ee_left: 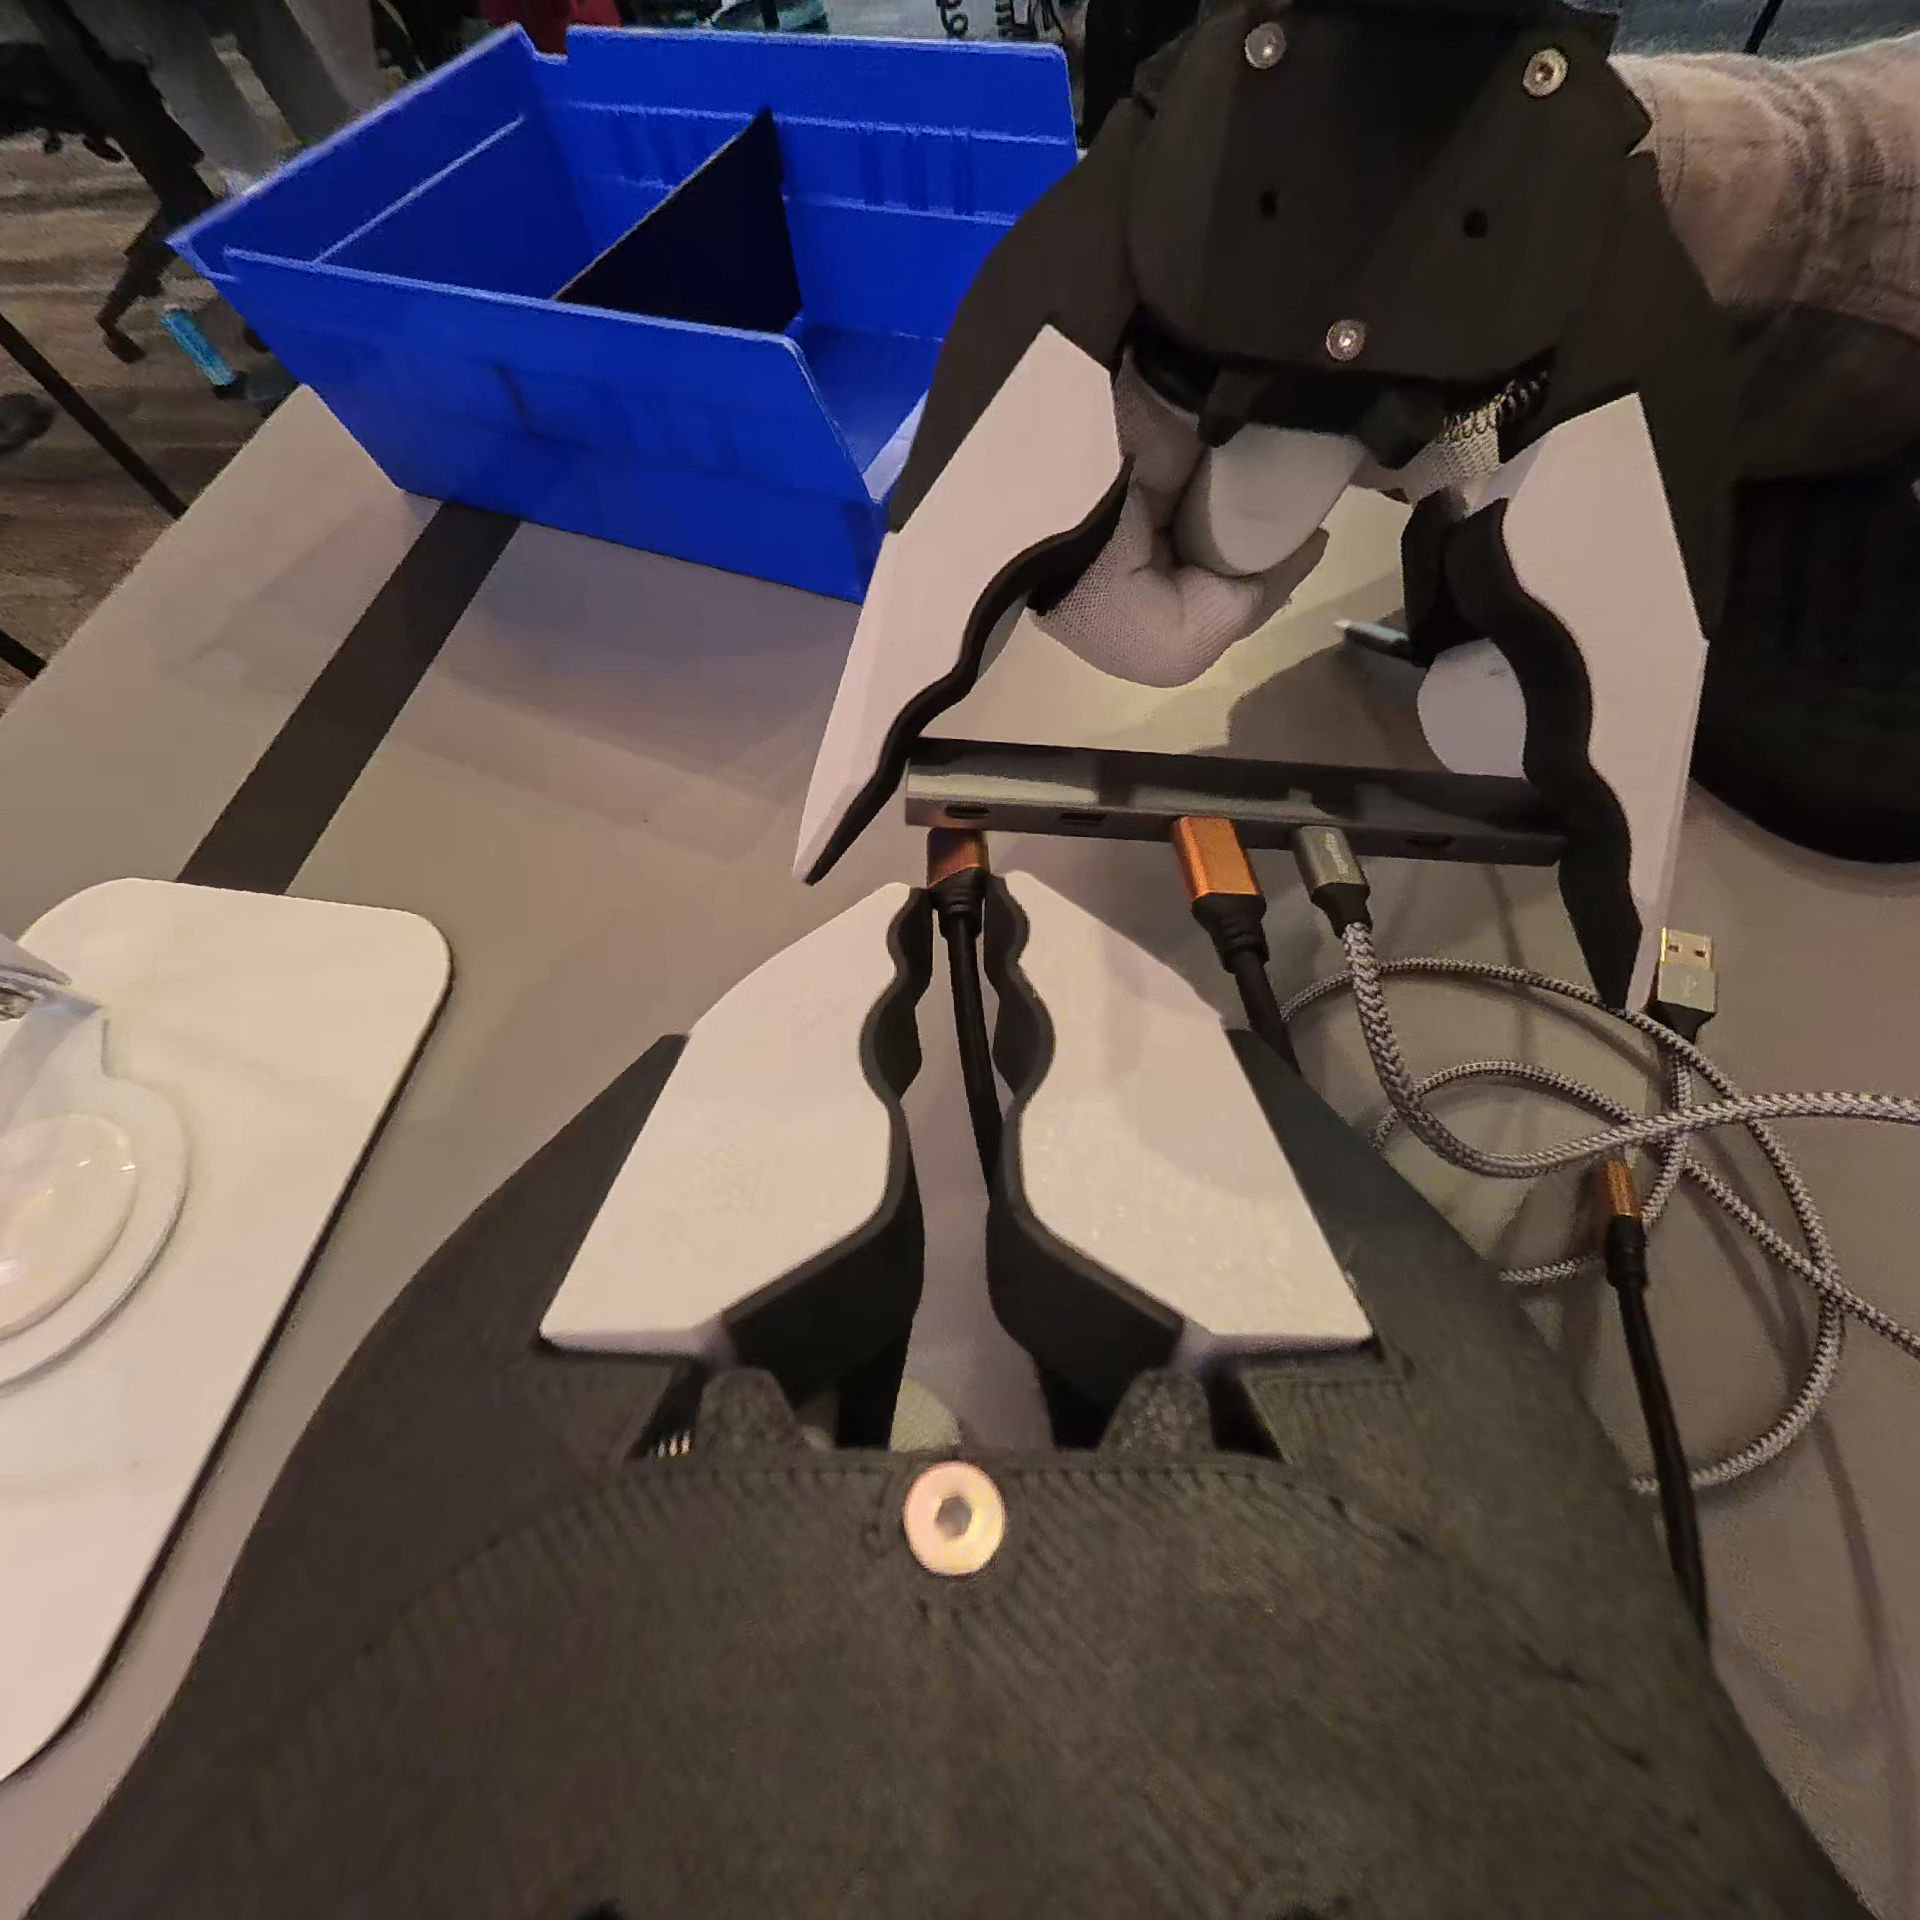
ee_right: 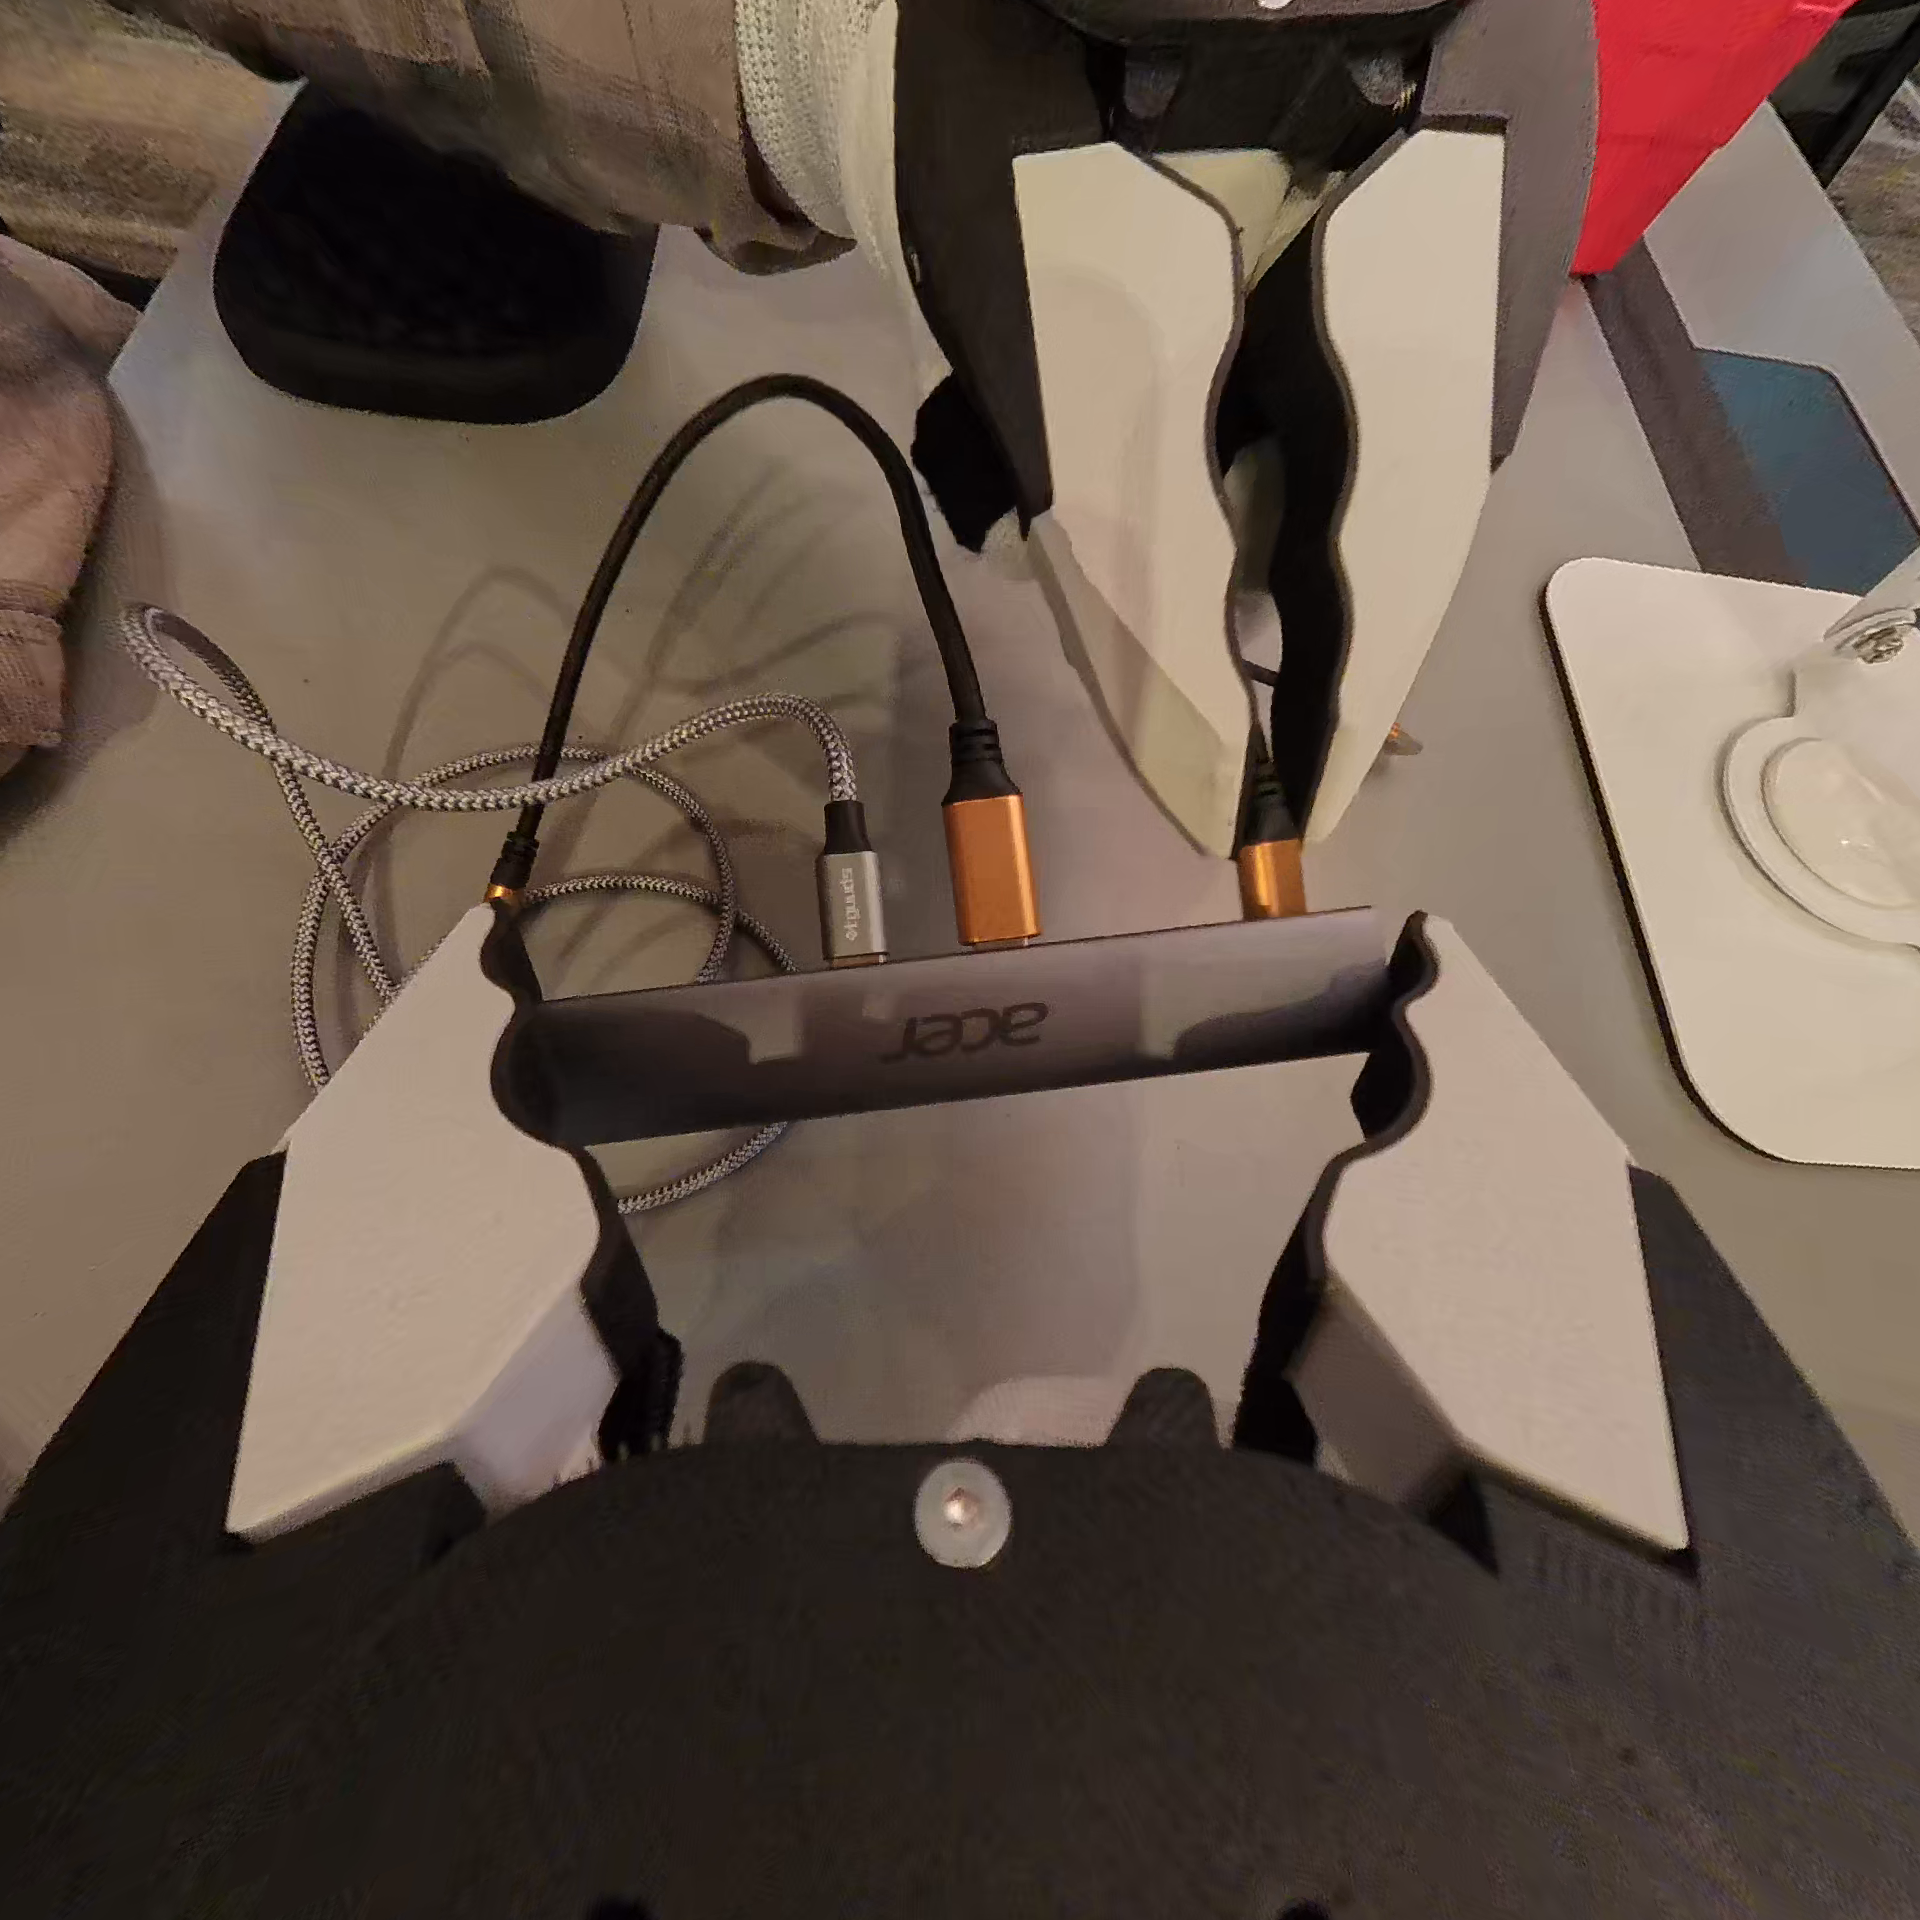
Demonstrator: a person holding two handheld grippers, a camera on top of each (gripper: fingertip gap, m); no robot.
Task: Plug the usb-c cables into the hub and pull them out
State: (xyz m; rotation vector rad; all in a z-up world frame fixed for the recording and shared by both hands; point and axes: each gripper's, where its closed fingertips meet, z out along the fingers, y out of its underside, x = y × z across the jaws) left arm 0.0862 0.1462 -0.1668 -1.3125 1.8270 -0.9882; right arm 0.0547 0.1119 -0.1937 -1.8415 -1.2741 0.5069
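Observation:
A grey hub (ee_right: 935, 1049) is held a little above the table, clamped end to end by my right gripper (ee_right: 951, 1039); both show in the left wrist view, hub (ee_left: 1455, 821) and gripper (ee_left: 1226, 914). My left gripper (ee_left: 956, 914) is shut on a black cable just behind its orange plug (ee_left: 954, 857). The plug's tip meets the hub's port side at one end (ee_right: 1273, 878); its depth is hidden. A second orange plug (ee_left: 1216, 873) and a grey plug (ee_left: 1330, 868) on a braided cable sit in the hub.
A blue bin (ee_left: 623, 364) stands at the back left. A white pad (ee_left: 208, 1143) carrying a clear object lies to the left. Loose cable loops, a USB-A end (ee_left: 1683, 966) and a black round object (ee_right: 416, 281) lie to the right.

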